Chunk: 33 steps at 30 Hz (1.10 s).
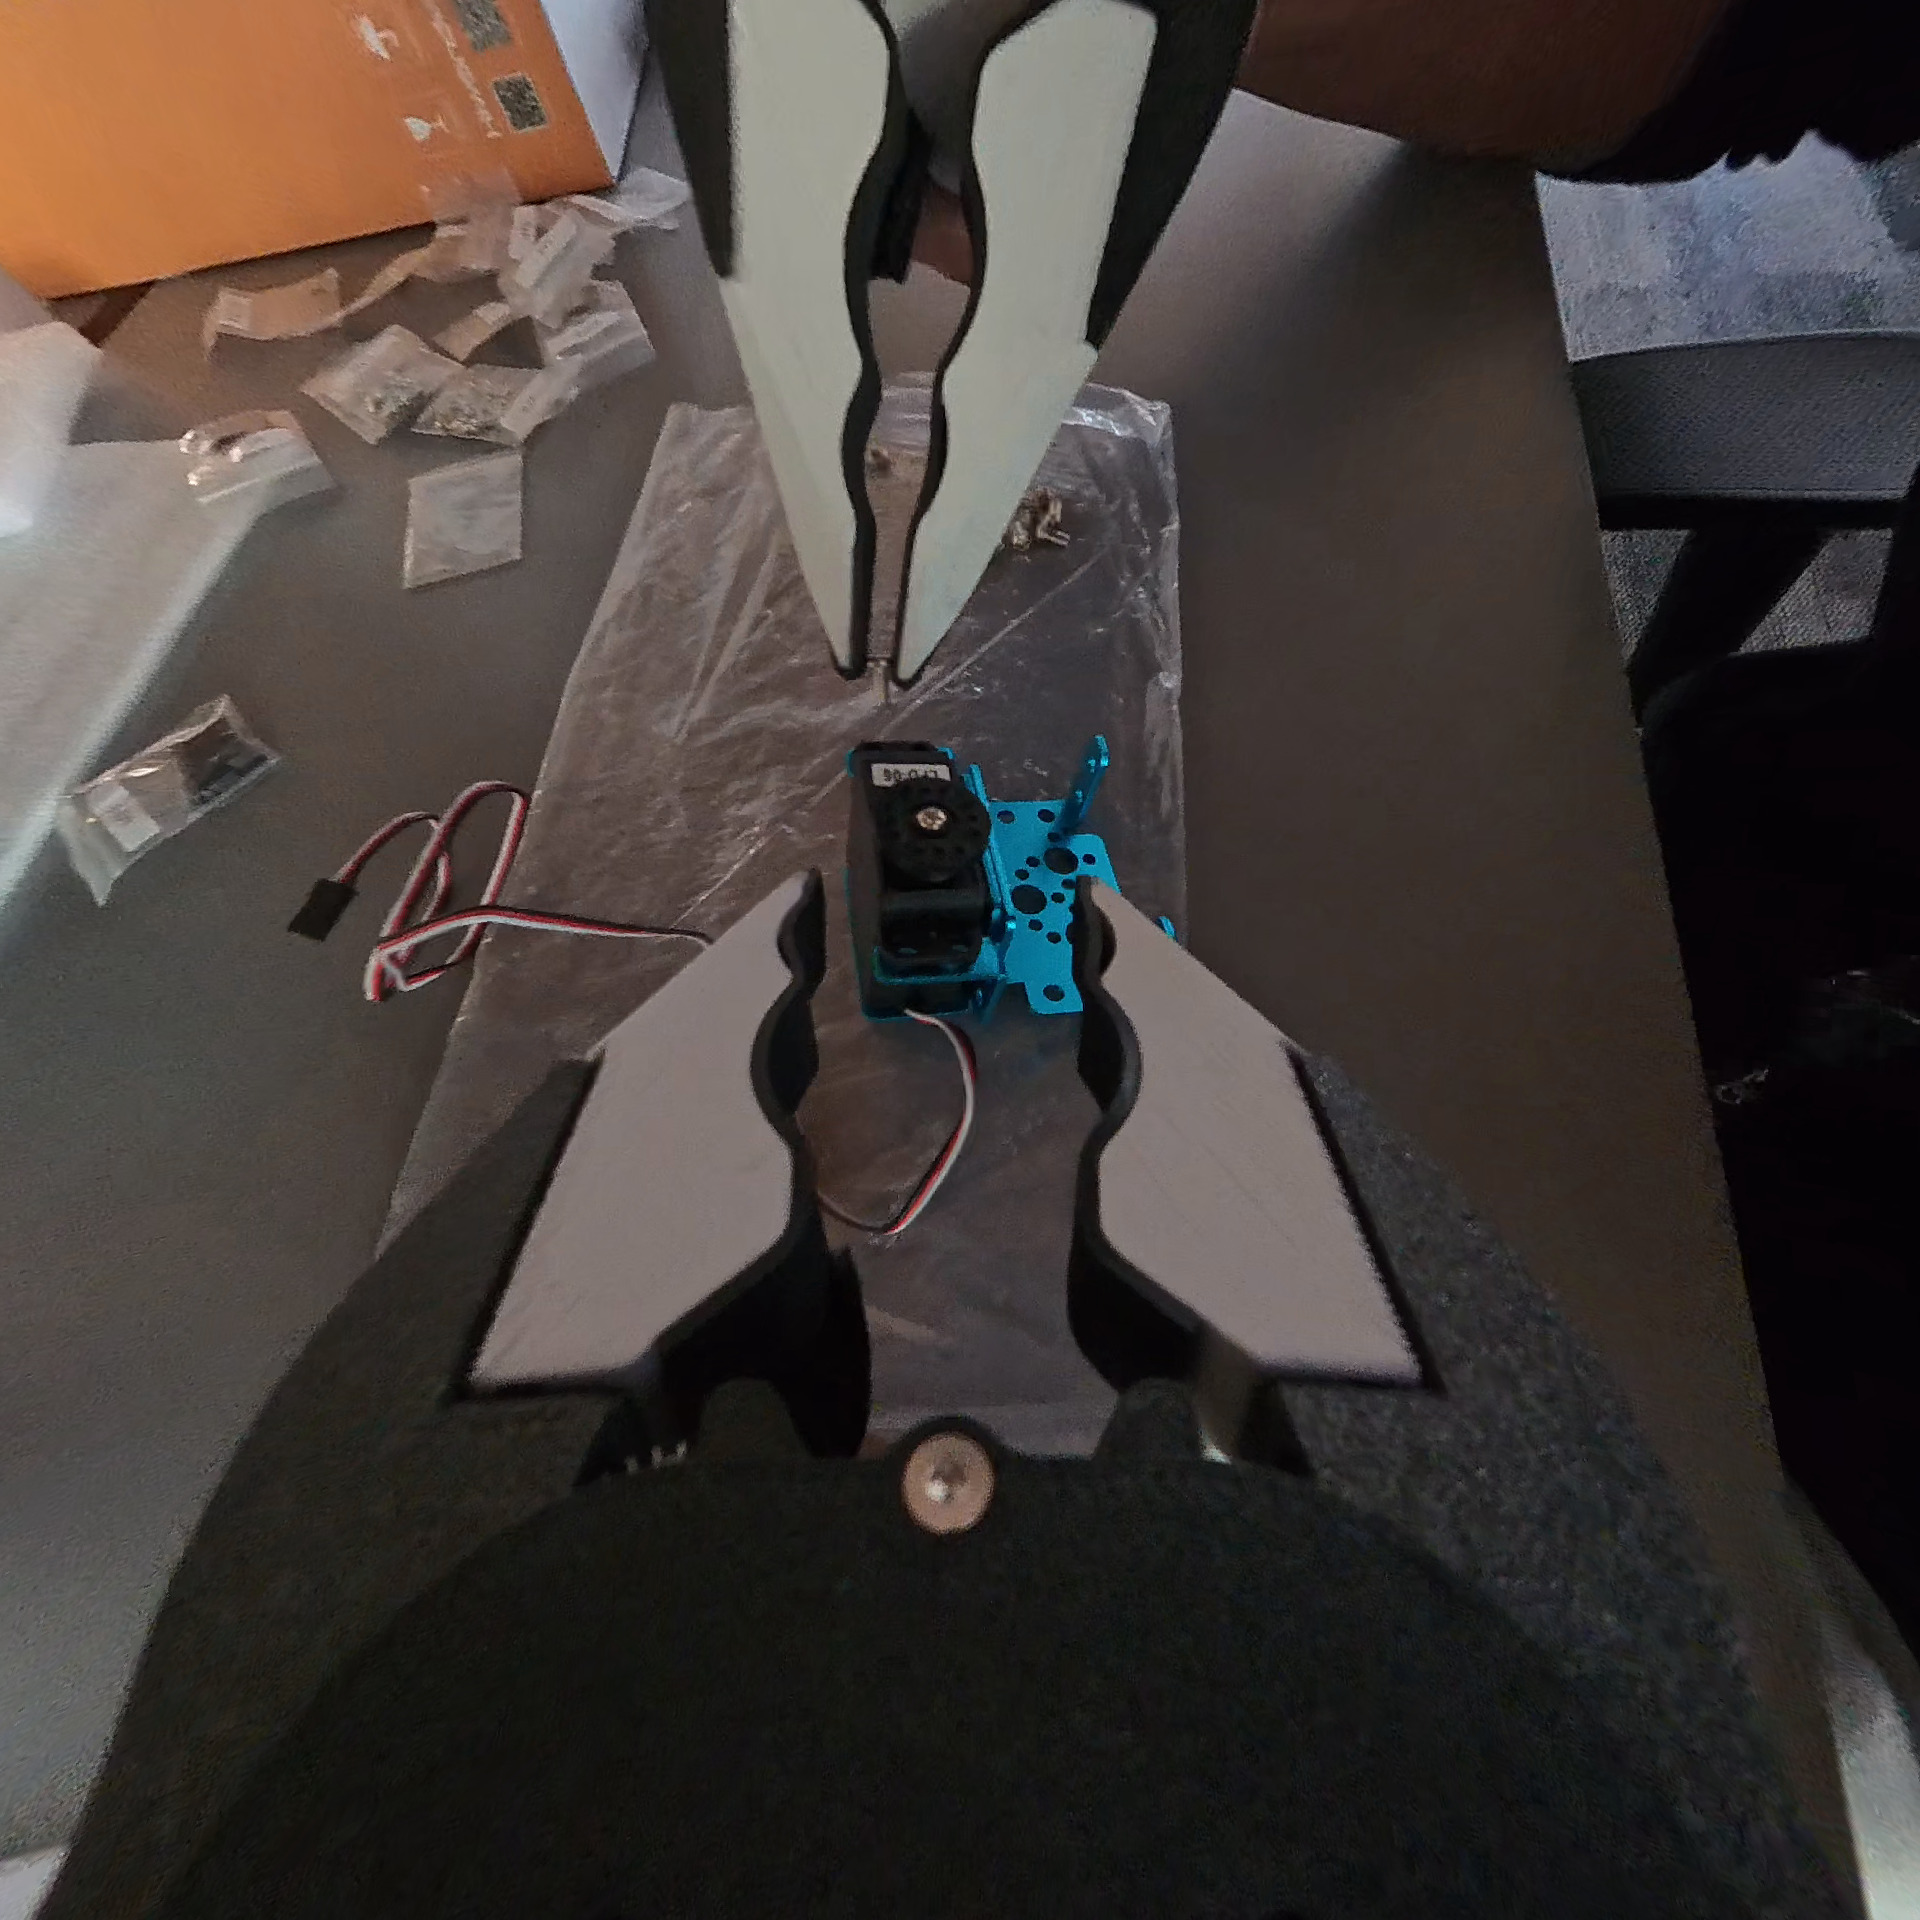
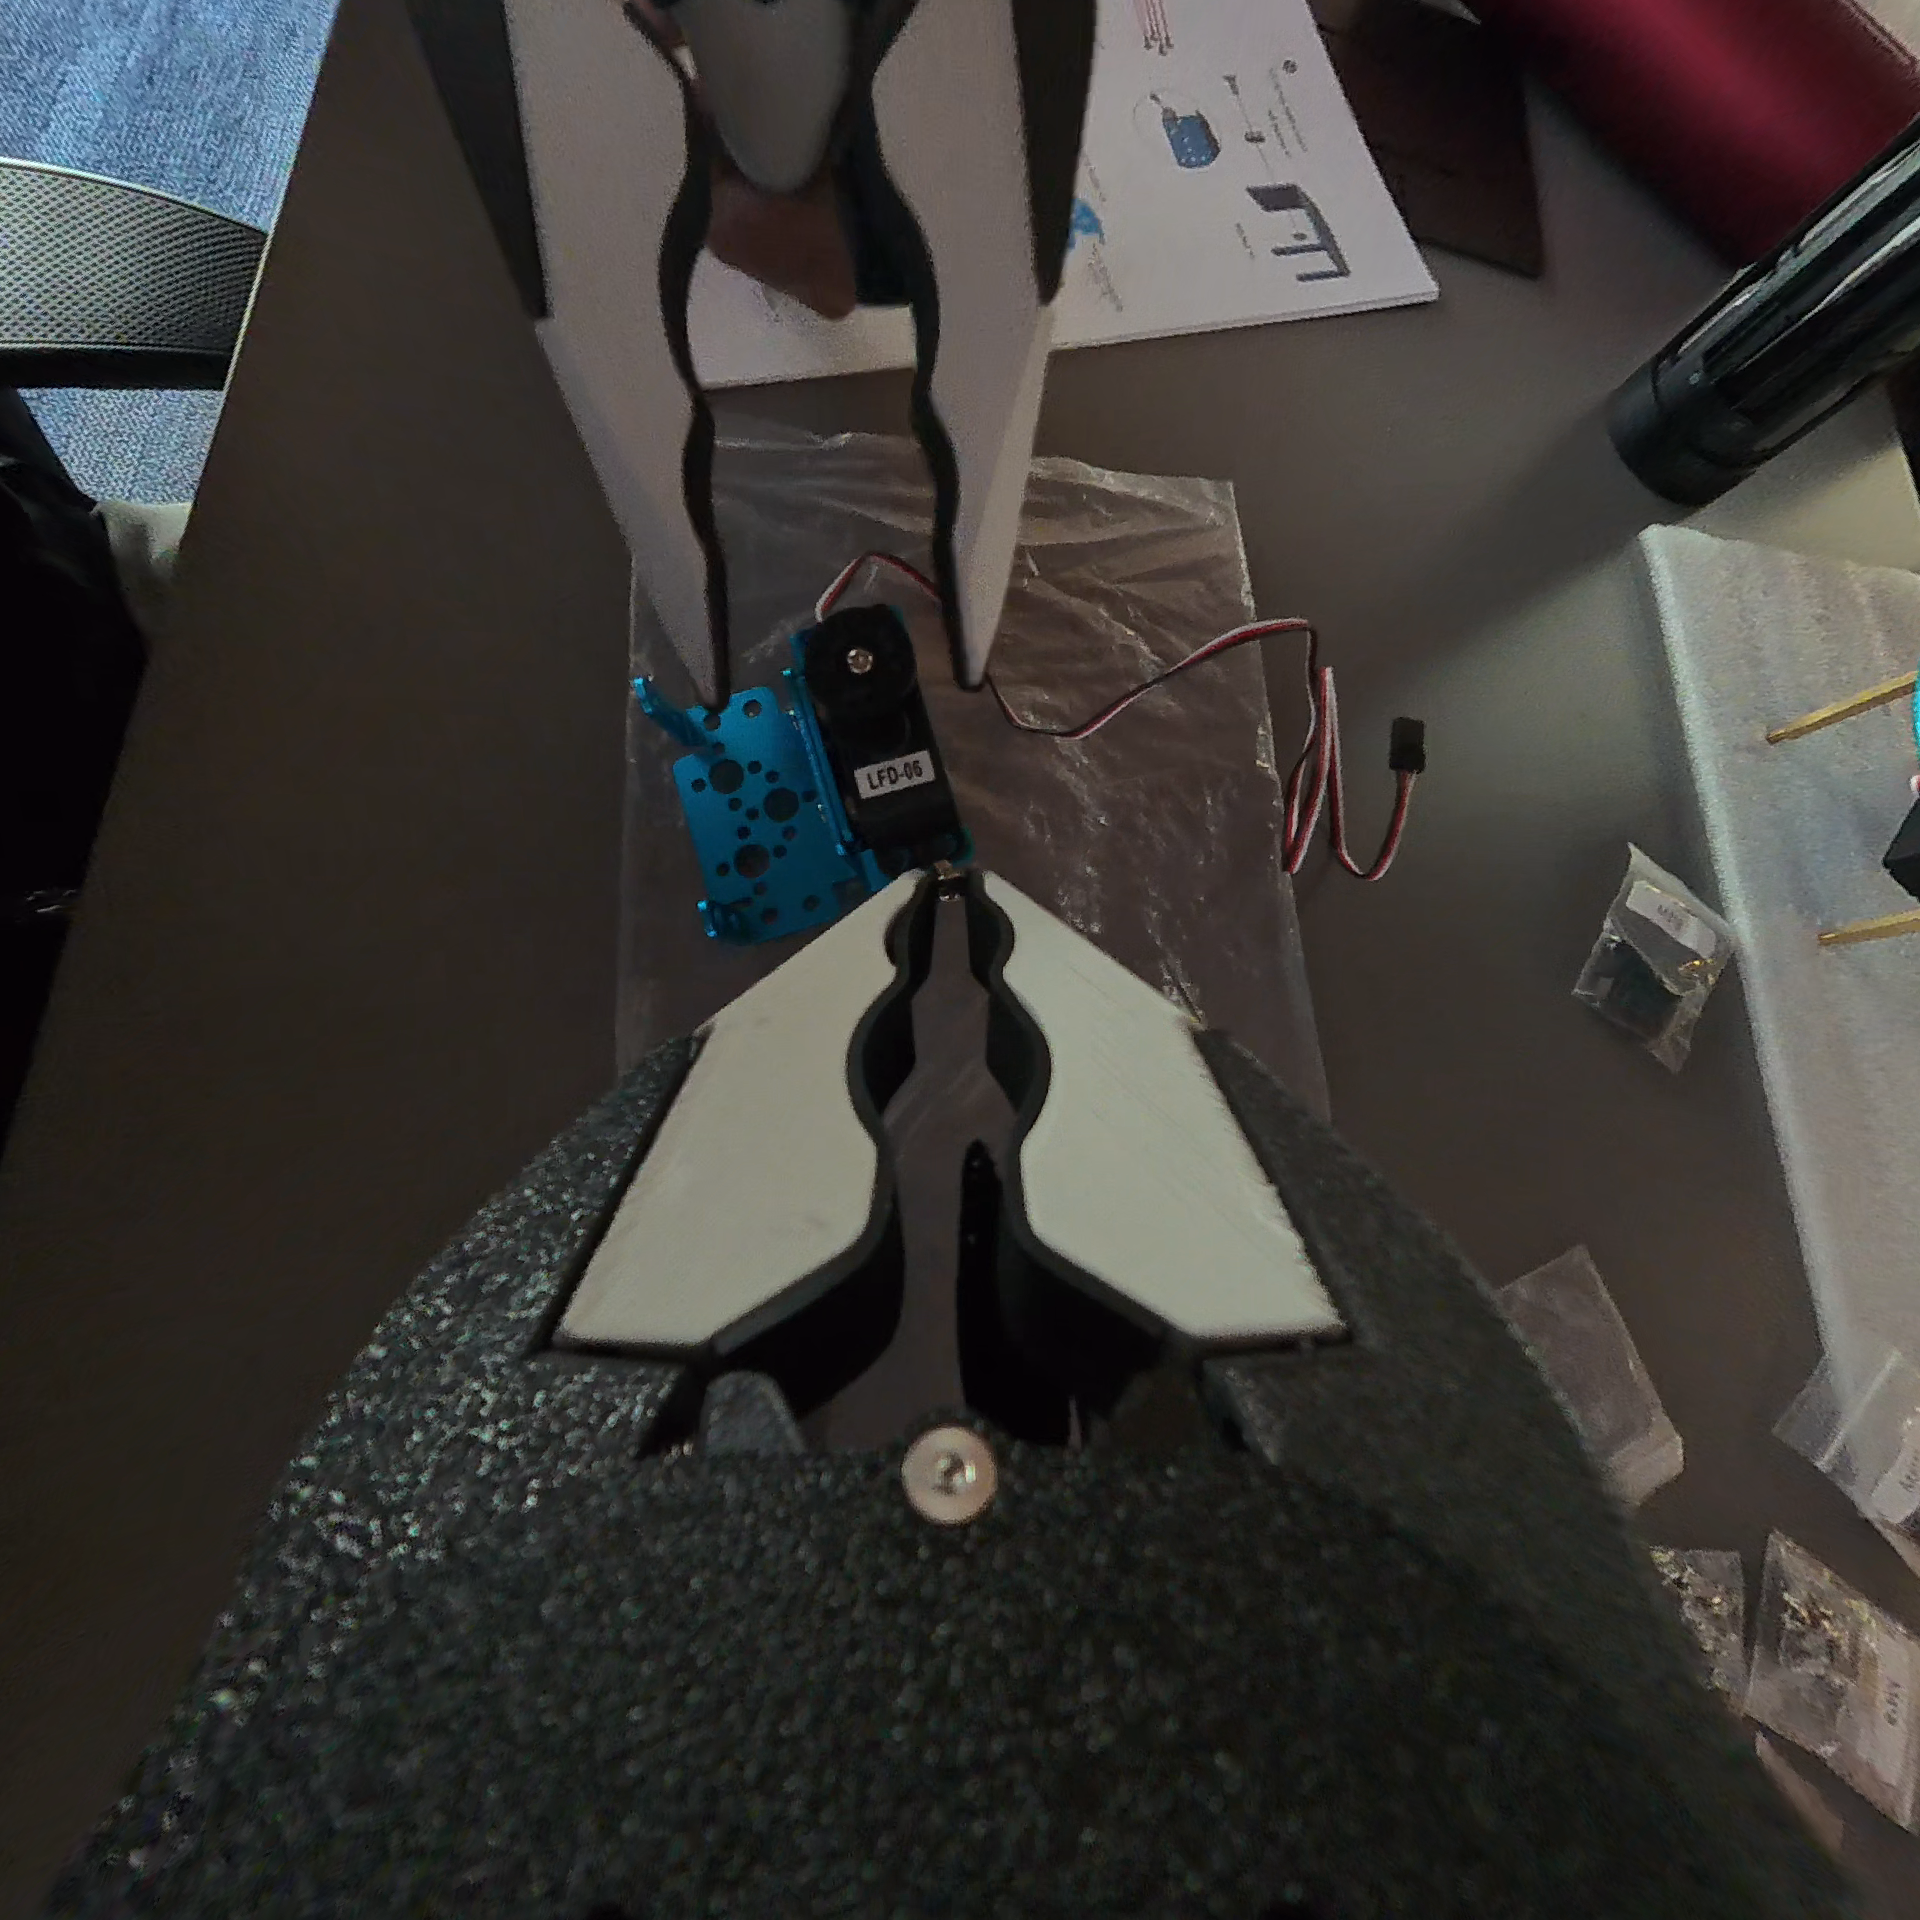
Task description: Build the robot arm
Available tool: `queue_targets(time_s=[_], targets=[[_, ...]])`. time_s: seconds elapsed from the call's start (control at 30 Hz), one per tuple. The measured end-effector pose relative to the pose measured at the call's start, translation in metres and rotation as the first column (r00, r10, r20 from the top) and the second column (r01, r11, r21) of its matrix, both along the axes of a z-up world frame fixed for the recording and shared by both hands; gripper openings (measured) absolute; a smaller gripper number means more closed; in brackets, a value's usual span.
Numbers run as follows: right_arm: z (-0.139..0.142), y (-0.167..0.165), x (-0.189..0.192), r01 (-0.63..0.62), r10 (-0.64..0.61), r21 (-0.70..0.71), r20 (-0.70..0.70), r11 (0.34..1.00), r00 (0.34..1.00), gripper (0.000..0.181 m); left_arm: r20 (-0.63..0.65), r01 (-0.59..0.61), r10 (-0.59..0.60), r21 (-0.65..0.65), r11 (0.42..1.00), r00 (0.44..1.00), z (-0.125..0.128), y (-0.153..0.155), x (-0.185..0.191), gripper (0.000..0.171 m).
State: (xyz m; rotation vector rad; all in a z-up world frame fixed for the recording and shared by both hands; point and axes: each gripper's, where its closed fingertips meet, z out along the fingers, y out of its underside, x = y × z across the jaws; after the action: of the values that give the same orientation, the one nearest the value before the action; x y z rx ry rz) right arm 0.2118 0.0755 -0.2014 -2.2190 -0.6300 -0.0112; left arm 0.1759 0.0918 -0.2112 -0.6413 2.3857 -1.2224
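Observation:
A black servo (image 1: 914, 862) sits in a blue perforated metal bracket (image 1: 1044, 914) on a clear plastic bag (image 1: 727, 644) on the dark table. My left gripper (image 1: 948, 888) is open and straddles them, its right finger against the bracket's edge. My right gripper (image 1: 881, 673) faces it from the far side, pinched on a small screw (image 1: 883, 681). In the right wrist view my right gripper (image 2: 948, 881) holds the screw (image 2: 945, 876) at the near end of the servo (image 2: 873, 748) and bracket (image 2: 743, 821). The left gripper (image 2: 842, 684) stands open over them. The servo's striped wire (image 2: 1309, 769) trails right.
An orange box (image 1: 260, 114) and several small hardware bags (image 1: 457, 384) lie at the far left. Loose screws (image 1: 1039, 520) rest on the plastic. A printed instruction sheet (image 2: 1247, 177), a black cylinder (image 2: 1766, 343) and a foam sheet (image 2: 1787, 831) lie to the right. A chair (image 1: 1745, 416) stands beside the table edge. One gripper's finger ends stand about 5 centimetres off the other's.

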Motion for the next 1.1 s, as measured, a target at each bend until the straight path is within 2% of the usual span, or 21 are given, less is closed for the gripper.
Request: queue_targets(time_s=[0.1, 0.23, 0.47, 0.57, 0.67, 0.73, 0.8, 0.87, 1.1], targets=[[-0.001, 0.002, -0.001, 0.004, -0.004, -0.009, -0.011, 1.0, 1.0, 0.005, 0.038, -0.013, 0.01, 0.056, 0.998, 0.999, -0.006, 0.0, 0.001, 0.042], [-0.001, 0.005, -0.003, 0.004, -0.004, -0.012, -0.005, 1.0, 1.0, 0.005, 0.056, -0.028, 0.025, 0.063, 0.998, 0.998, -0.005, 0.001, 0.004, 0.029], [-0.003, 0.007, -0.005, 0.007, -0.006, -0.033, 0.026, 0.999, 1.0, 0.005, 0.084, -0.04, 0.033, 0.086, 0.995, 0.996, -0.005, 0.001, 0.005, 0.028], [0.01, 0.009, -0.007, 0.007, -0.007, 0.001, 0.037, 1.0, 0.999, 0.005, 0.091, -0.042, 0.034, 0.081, 0.996, 0.995, -0.005, 0.0, 0.006, 0.028], [0.036, 0.013, -0.022, -0.04, 0.041, 0.029, -0.024, 0.999, 0.999, 0.004, 0.081, -0.041, 0.036, 0.059, 0.997, 0.996, -0.005, -0.002, 0.007, 0.028], [0.038, 0.014, -0.034, -0.091, 0.089, -0.047, -0.034, 0.995, 0.995, 0.004, 0.07, -0.042, 0.038, 0.05, 0.998, 0.997, -0.004, -0.002, 0.007, 0.028], [0.034, 0.02, -0.032, -0.1, 0.108, -0.096, 0.075, 0.99, 0.991, 0.005, 0.064, -0.044, 0.042, 0.026, 0.999, 0.997, 0.0, -0.002, 0.005, 0.03], [0.032, 0.025, -0.034, -0.12, 0.141, -0.158, 0.128, 0.98, 0.982, 0.004, 0.047, -0.045, 0.045, -0.008, 0.999, 0.998, 0.007, 0.003, 0.002, 0.038], [0.015, 0.038, -0.037, -0.109, 0.188, -0.313, 0.234, 0.943, 0.954, 0.005, -0.142, -0.038, 0.022, -0.113, 0.993, 0.99, 0.004, 0.033, -0.012, 0.038]])
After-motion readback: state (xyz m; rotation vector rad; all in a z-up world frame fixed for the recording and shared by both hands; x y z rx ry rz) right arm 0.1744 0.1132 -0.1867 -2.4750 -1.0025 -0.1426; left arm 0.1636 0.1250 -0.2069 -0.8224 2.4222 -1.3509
